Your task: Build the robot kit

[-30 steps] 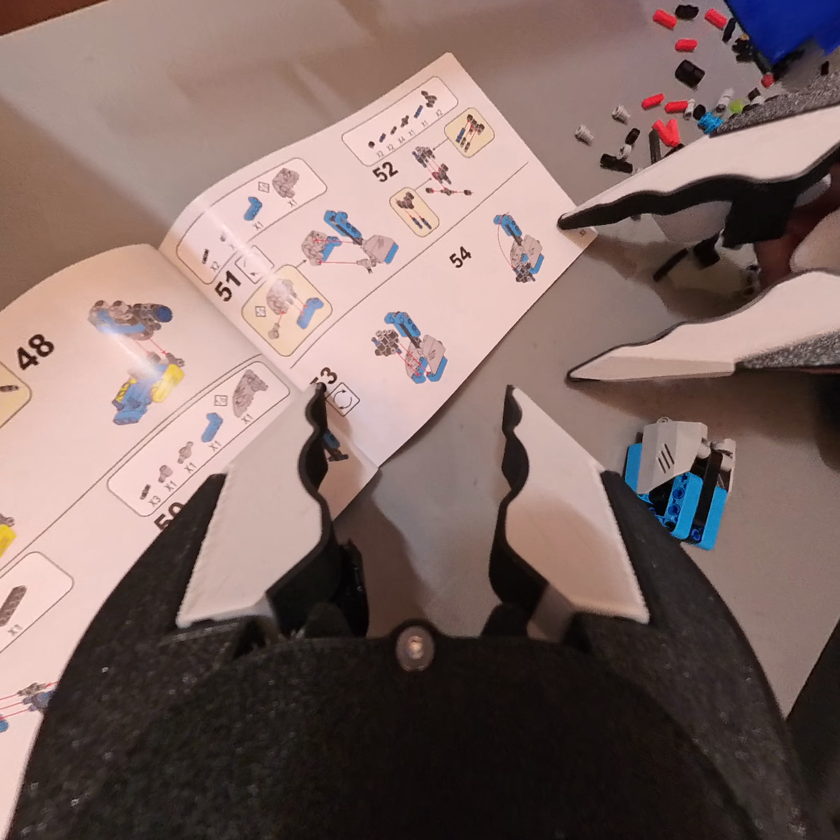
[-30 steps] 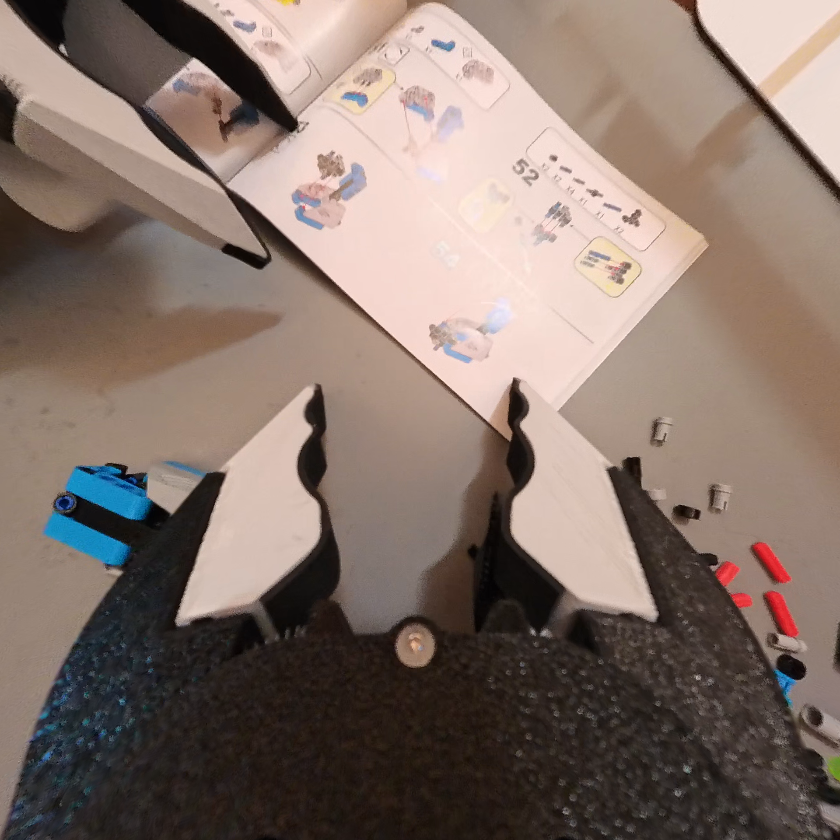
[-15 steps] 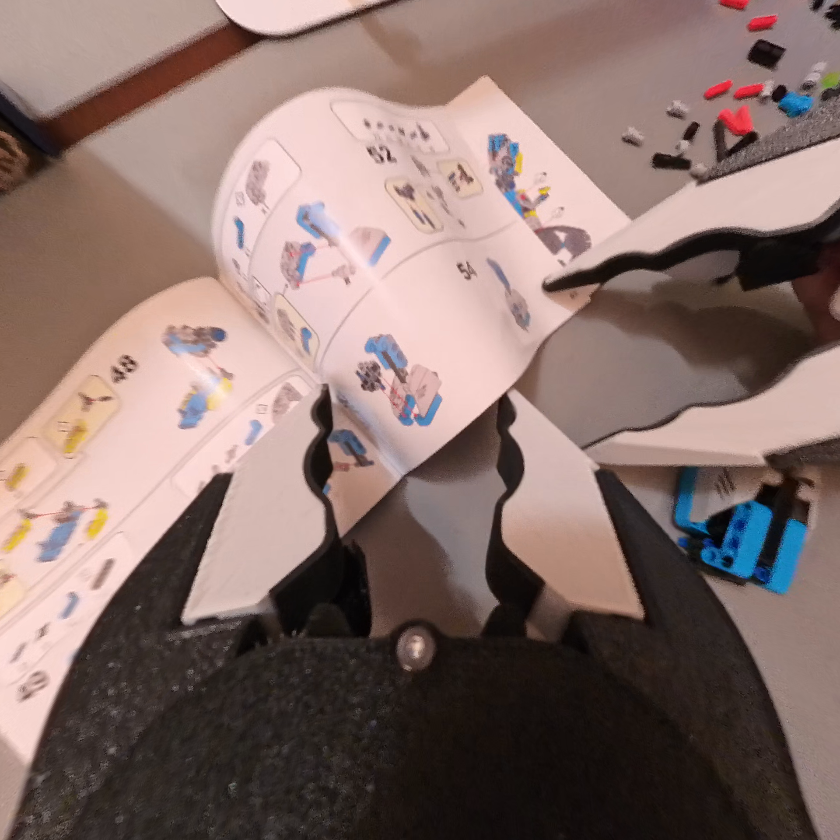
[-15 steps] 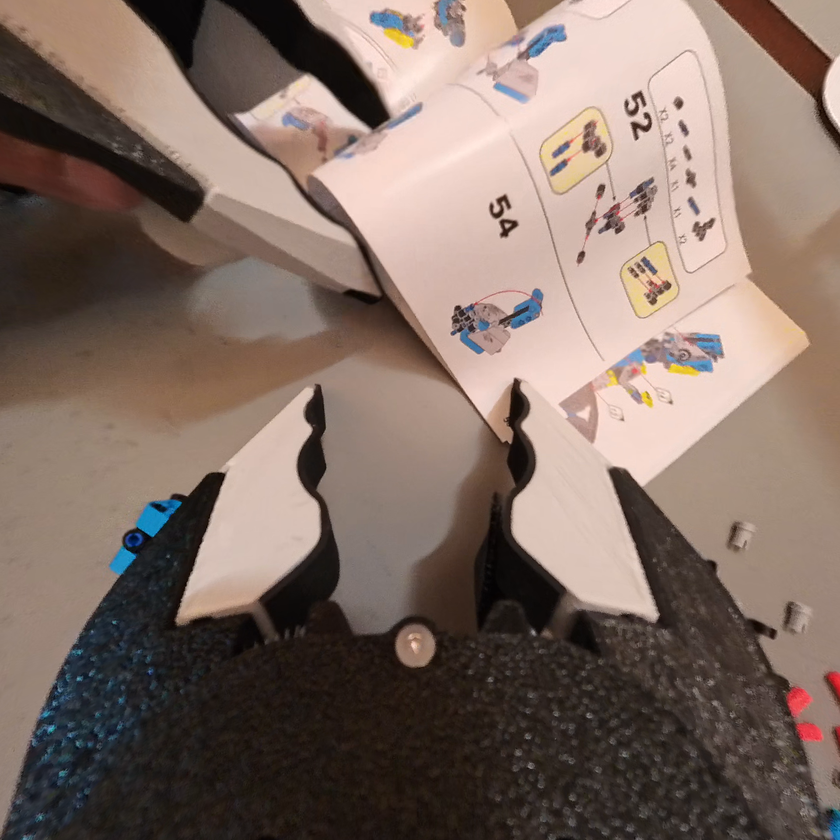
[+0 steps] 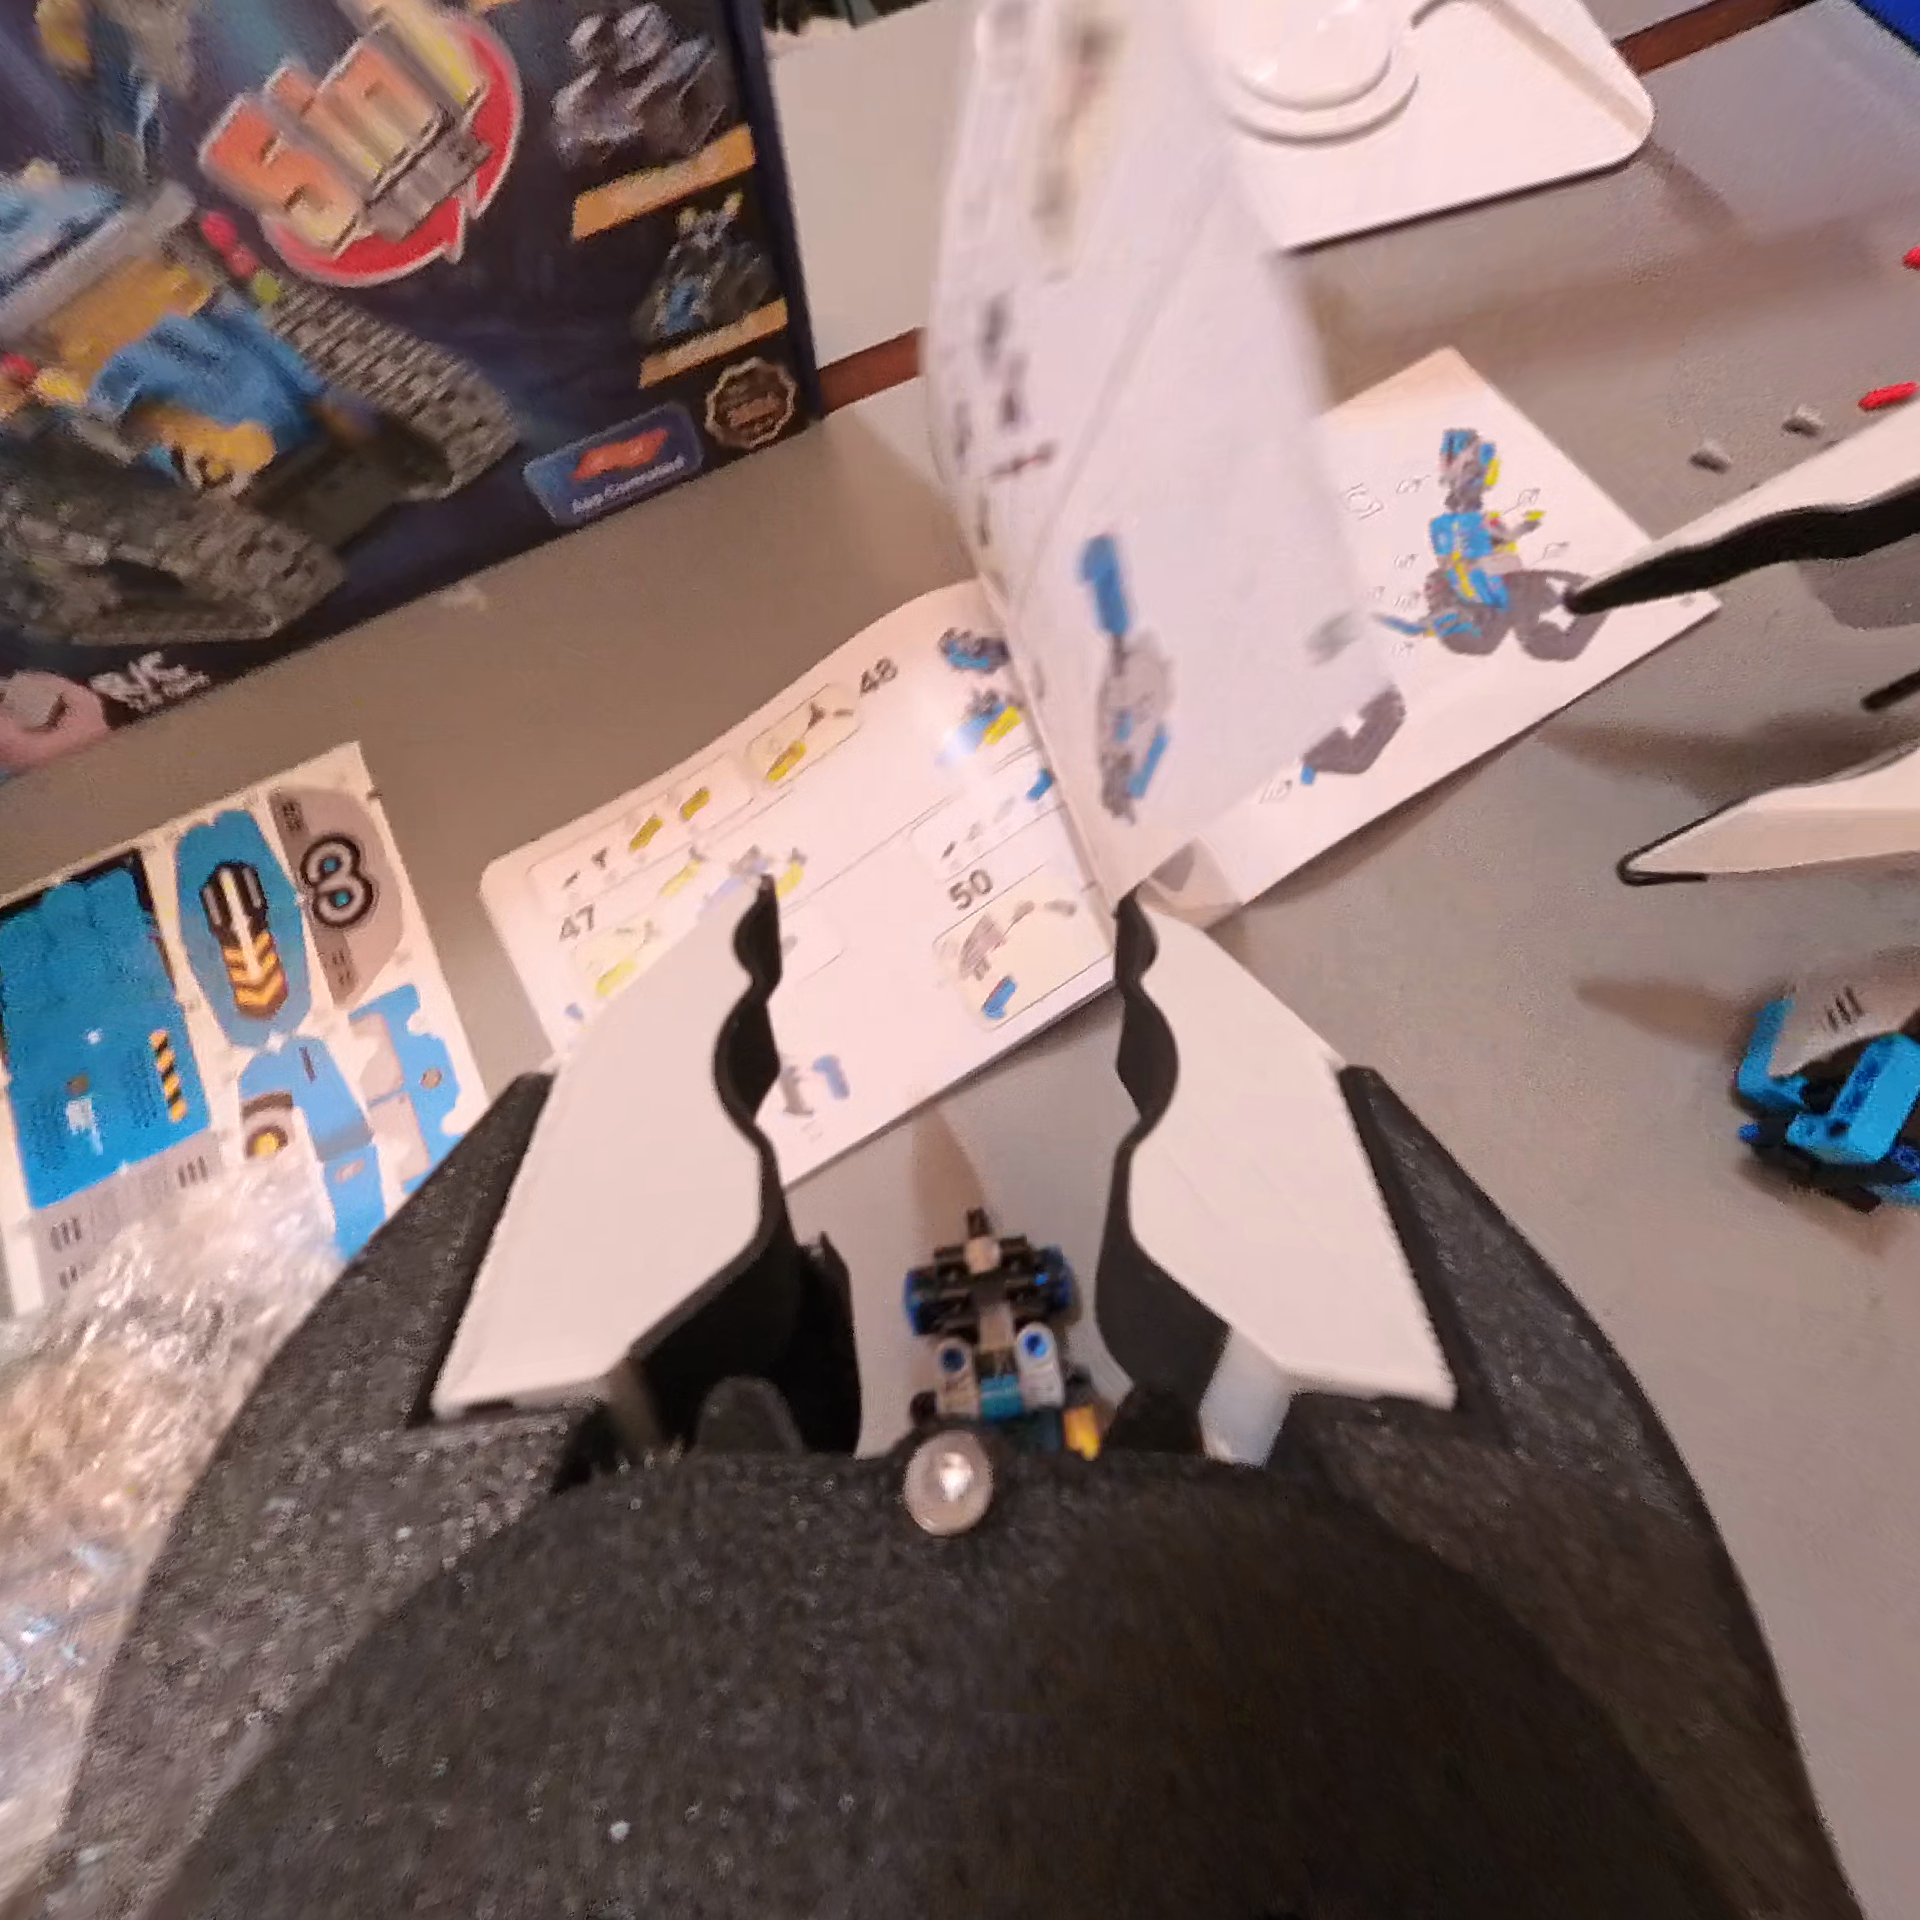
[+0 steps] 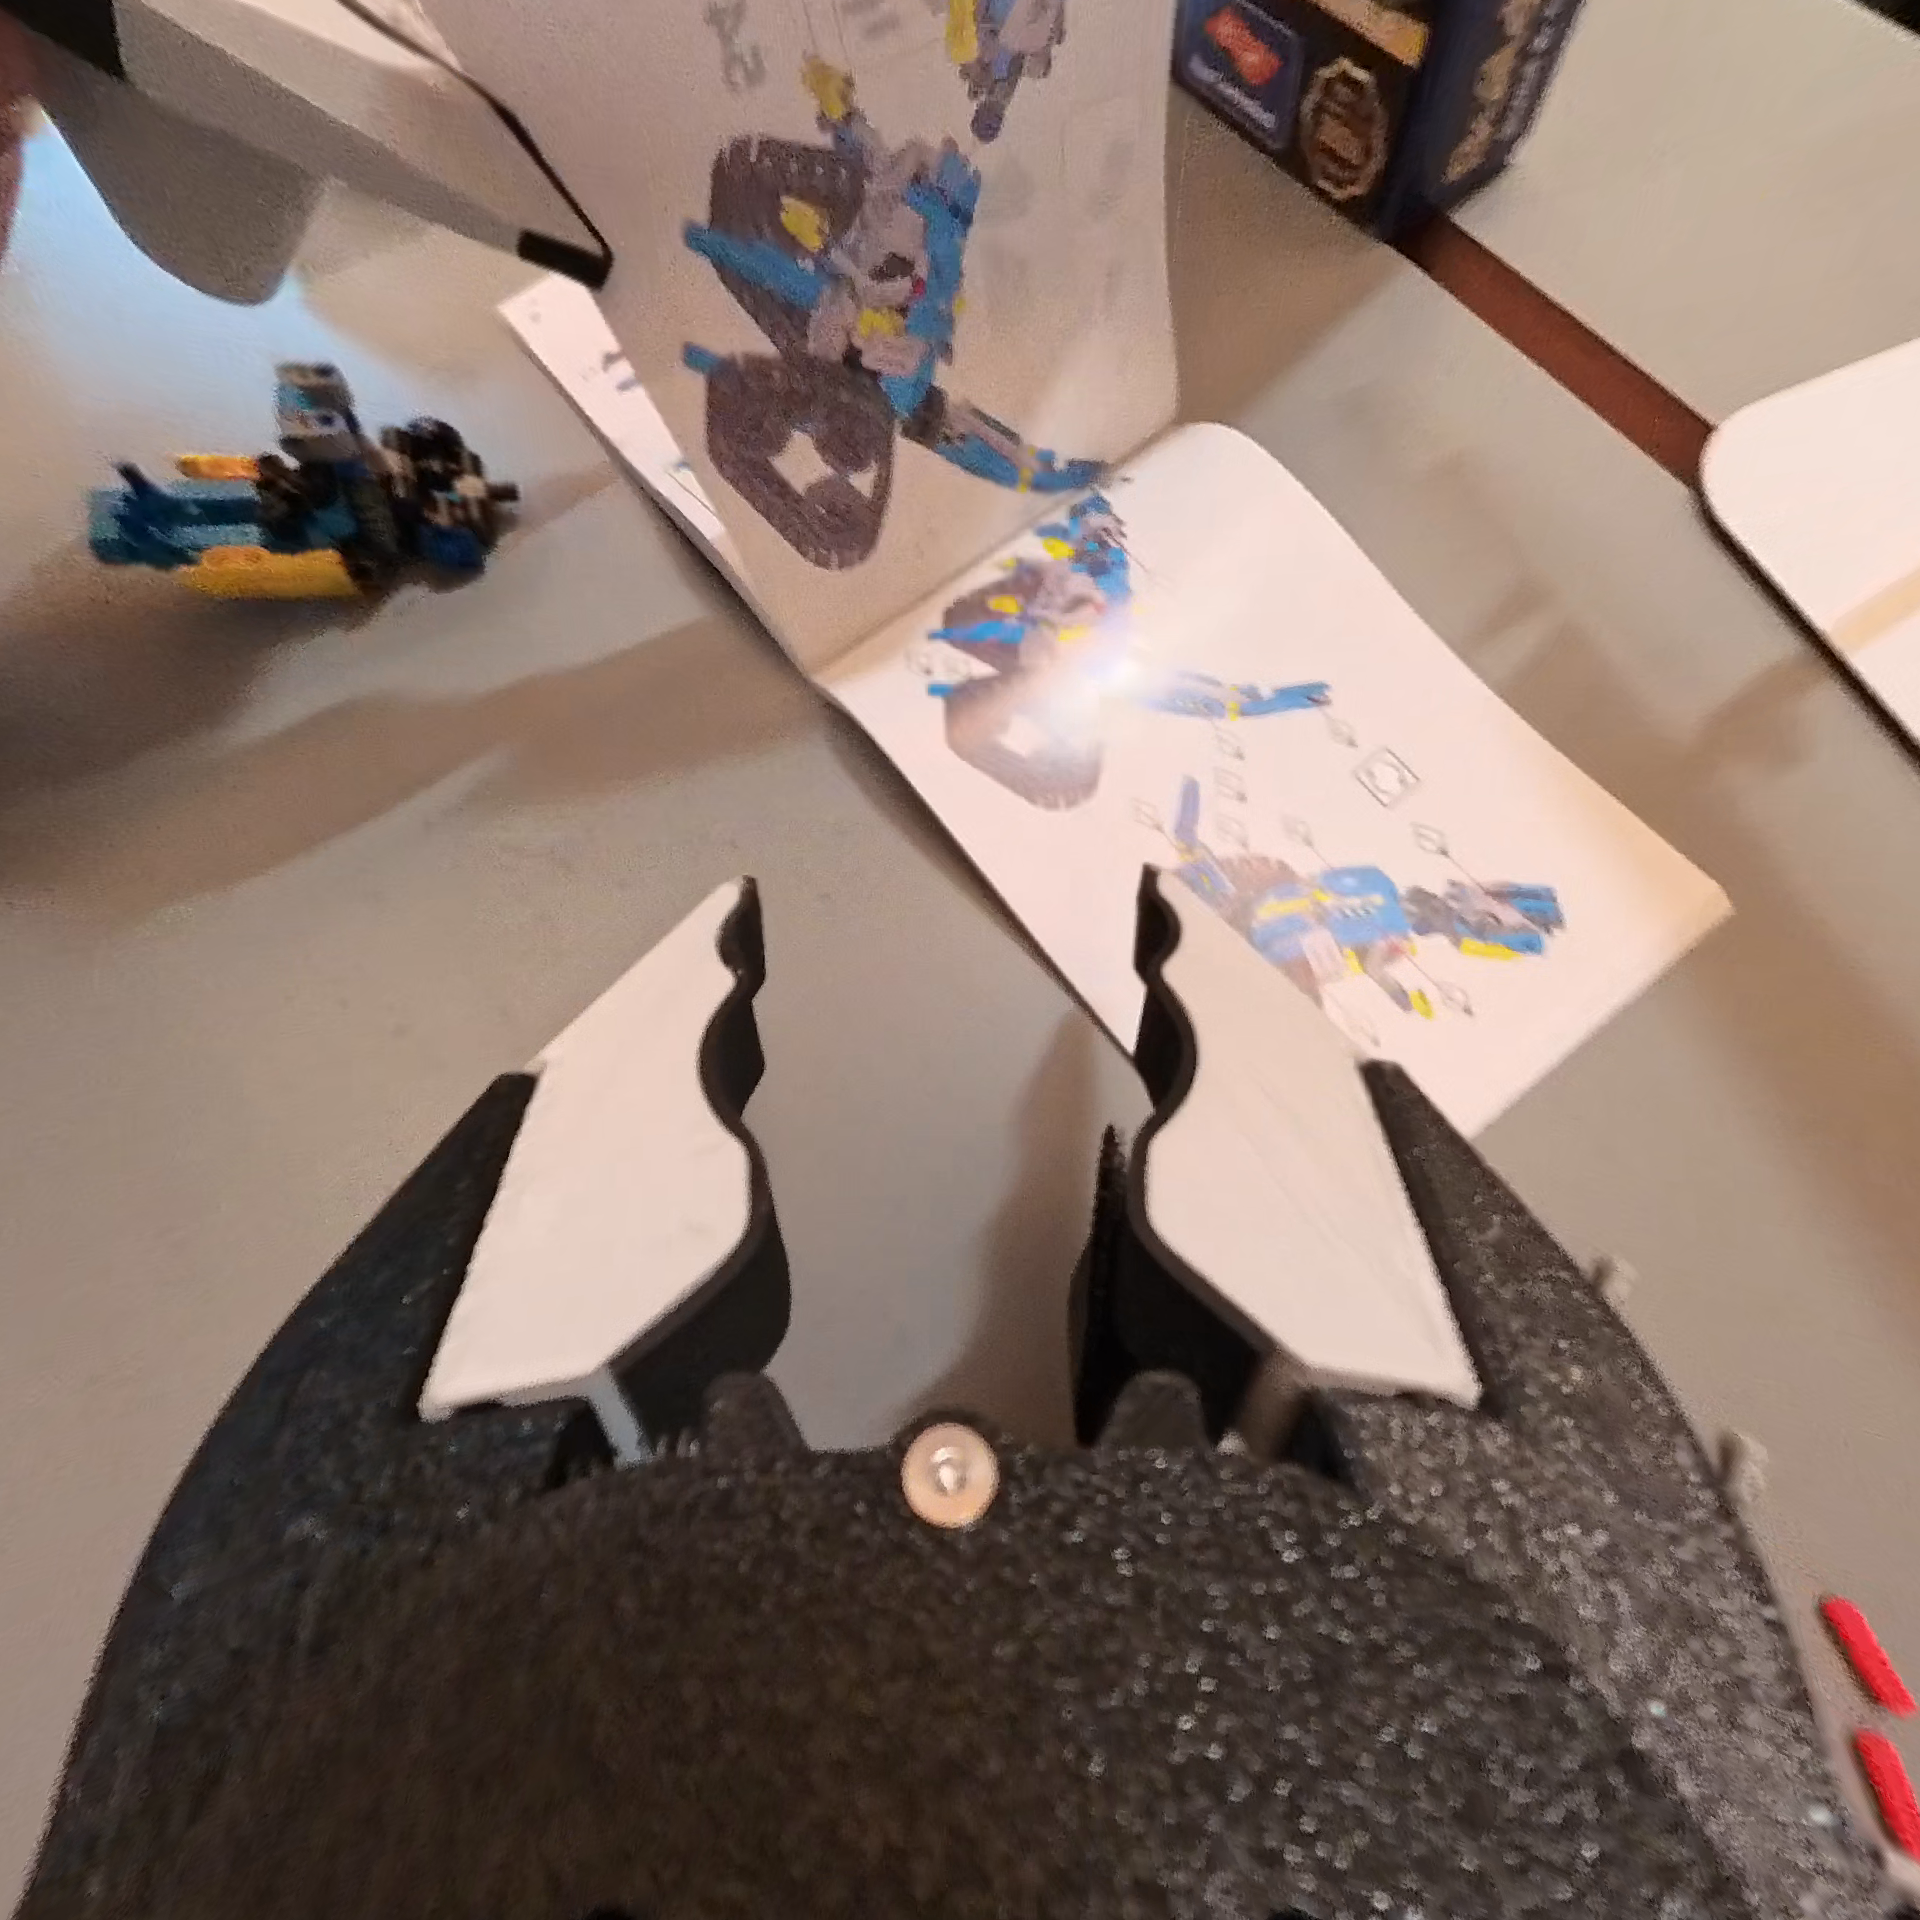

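An open instruction booklet (image 5: 862, 831) lies on the grey table, with one page (image 5: 1122, 416) standing upright in mid-turn. My left gripper (image 5: 948, 914) is open and empty above the booklet's near edge, and a small blue and black brick assembly (image 5: 987, 1340) lies under it. My right gripper (image 6: 948, 894) is open and empty, just short of the booklet's right-hand page (image 6: 1299, 790). In the left wrist view, a right gripper fingertip (image 5: 1590, 597) rests on that page. In the right wrist view, the left gripper (image 6: 364, 135) is beside the upright page (image 6: 914, 260).
A blue brick assembly (image 5: 1829, 1101) lies at the right and a blue and yellow one (image 6: 301, 499) at the left. A dark toy box (image 5: 364, 260), a sticker sheet (image 5: 208, 987), a clear plastic bag (image 5: 104, 1455) and a white tray (image 5: 1403, 104) surround the booklet. Small red pieces (image 6: 1870, 1662) lie by the right gripper.
The page with the printed steps has gone from flat to curled to upright. My left gripper has pulled back and tilted up, bringing the box and sticker sheet into view. Both grippers stayed open.
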Available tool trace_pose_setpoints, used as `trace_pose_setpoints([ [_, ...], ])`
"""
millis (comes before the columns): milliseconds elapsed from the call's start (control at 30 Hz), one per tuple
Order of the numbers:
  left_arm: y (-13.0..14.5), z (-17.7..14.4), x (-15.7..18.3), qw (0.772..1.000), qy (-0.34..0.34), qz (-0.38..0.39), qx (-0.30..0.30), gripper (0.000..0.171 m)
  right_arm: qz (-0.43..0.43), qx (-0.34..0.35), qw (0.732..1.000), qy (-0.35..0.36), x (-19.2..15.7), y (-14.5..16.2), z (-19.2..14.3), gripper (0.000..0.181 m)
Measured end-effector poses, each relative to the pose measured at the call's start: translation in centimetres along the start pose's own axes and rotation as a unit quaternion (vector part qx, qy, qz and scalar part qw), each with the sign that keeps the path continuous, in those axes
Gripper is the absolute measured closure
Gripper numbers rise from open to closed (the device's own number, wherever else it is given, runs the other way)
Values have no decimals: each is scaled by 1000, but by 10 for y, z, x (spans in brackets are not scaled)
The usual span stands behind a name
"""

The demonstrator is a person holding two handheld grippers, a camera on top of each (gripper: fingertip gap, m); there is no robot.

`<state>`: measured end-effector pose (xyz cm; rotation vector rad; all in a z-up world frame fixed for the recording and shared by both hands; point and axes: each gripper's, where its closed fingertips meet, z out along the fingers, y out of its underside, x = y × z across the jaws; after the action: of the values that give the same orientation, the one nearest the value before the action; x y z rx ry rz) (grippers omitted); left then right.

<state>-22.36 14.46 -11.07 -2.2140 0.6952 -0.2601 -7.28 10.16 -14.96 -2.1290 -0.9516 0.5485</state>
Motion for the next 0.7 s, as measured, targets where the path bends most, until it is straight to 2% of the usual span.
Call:
trace_pose_setpoints([
  [33, 5, -2, -6, 1000, 9, -13, 1, 112, -4, -5, 1000, -11, -4, -5, 5, 110],
  [133, 17, -2, -16, 996, 71, -61, 13, 144, -25, -17, 999, -40, -13, -27, 23, 112],
  [267, 32, 0, -30, 978, 136, -160, 12, 147, -56, -32, 993, -97, -17, -61, 58, 108],
  [333, 39, -3, -35, 973, 148, -179, 12, 147, -90, -38, 990, -105, -18, -74, 77, 106],
  [467, 62, -9, -52, 977, 117, -179, 1, 147, -146, -80, 980, -111, -22, -74, 108, 110],
  [567, 82, -12, -74, 983, 49, -176, -9, 144, -165, -113, 973, -115, -25, -62, 118, 111],
  [700, 83, -18, -83, 989, -20, -143, 14, 144, -166, -127, 972, -110, -26, -53, 127, 110],
])
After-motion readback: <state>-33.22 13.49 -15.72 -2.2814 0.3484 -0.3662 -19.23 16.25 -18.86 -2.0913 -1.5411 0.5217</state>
